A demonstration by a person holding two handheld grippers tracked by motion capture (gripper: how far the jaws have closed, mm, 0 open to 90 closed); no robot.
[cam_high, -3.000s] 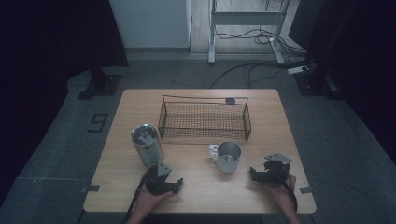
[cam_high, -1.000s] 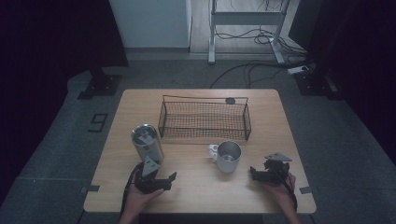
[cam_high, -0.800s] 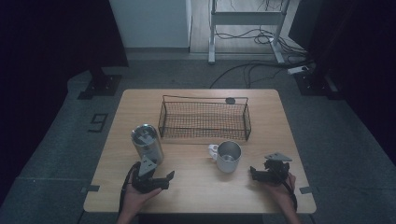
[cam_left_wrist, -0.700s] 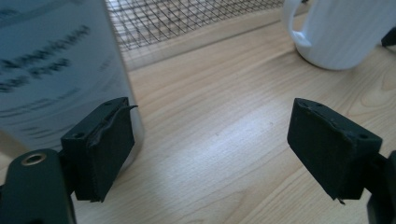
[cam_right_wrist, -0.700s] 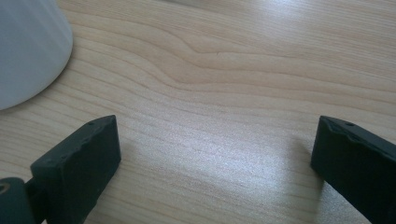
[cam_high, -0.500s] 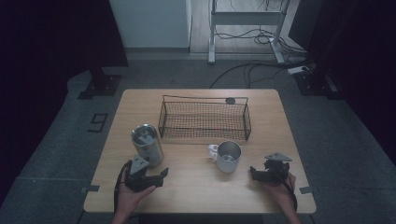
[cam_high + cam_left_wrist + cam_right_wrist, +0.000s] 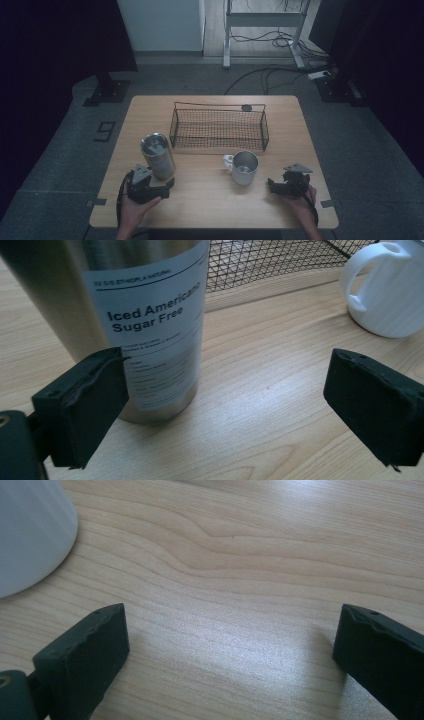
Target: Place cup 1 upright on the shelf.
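Observation:
A steel tumbler with a white "Iced Americano Sugar Free" label stands upright at the table's left. My left gripper is open just in front of it, jaws wide, the tumbler off to the left of the gap and nothing between them. A white mug stands right of centre; its handle points left. My right gripper rests open near the front right of the table, over bare wood with the mug's side at upper left.
A black wire basket stands behind the tumbler and the mug, in the middle of the table. A small dark round object lies behind the basket. The table's front edge is close under both hands.
My left gripper has slid left along the front of the table, ending in front of the tumbler. The right gripper, mug and tumbler have stayed put.

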